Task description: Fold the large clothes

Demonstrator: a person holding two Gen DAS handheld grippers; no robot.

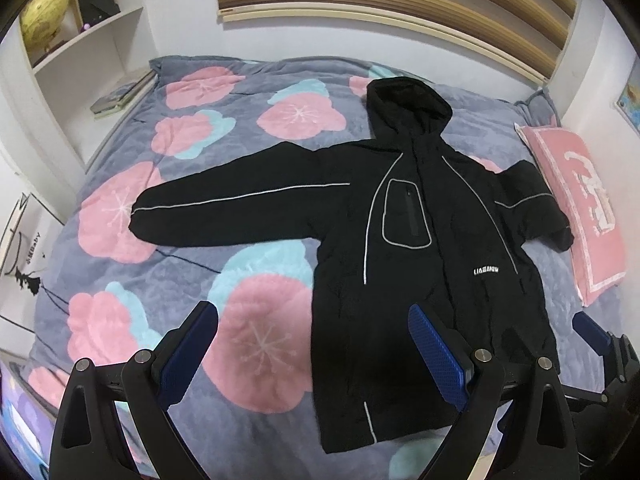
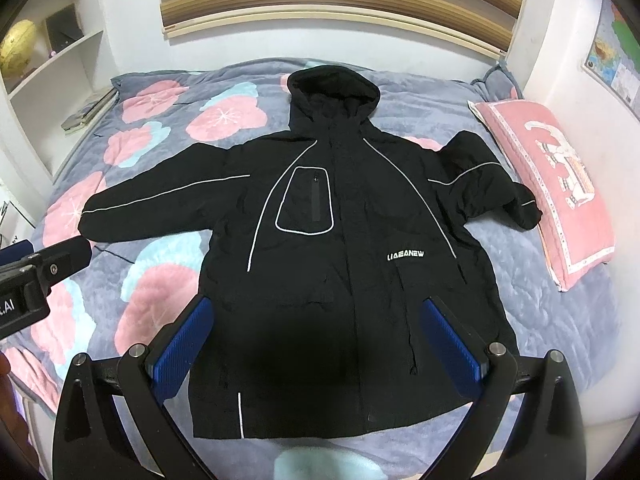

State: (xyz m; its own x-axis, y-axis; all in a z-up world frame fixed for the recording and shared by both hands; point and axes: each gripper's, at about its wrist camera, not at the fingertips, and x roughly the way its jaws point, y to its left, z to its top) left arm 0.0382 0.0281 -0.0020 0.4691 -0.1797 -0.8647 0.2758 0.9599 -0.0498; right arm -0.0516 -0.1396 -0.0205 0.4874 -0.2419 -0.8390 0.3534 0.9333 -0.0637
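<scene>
A black hooded jacket [image 1: 416, 256] with grey piping lies flat, front up, on the bed; it also shows in the right wrist view [image 2: 340, 264]. Its left sleeve [image 1: 240, 208] stretches straight out; its right sleeve [image 2: 488, 188] is bent and bunched near the pillow. My left gripper [image 1: 314, 316] is open and empty, above the jacket's lower left edge. My right gripper [image 2: 316, 312] is open and empty, above the jacket's lower middle. The right gripper also shows at the right edge of the left wrist view [image 1: 600, 344], and the left gripper at the left edge of the right wrist view [image 2: 36, 268].
The bed carries a grey blanket with pink and teal flowers [image 1: 256, 344]. A pink pillow [image 2: 552, 184] lies at the right. White shelves with a yellow globe [image 1: 44, 16] and books [image 1: 120, 96] stand at the left. A wooden headboard [image 2: 340, 4] is behind.
</scene>
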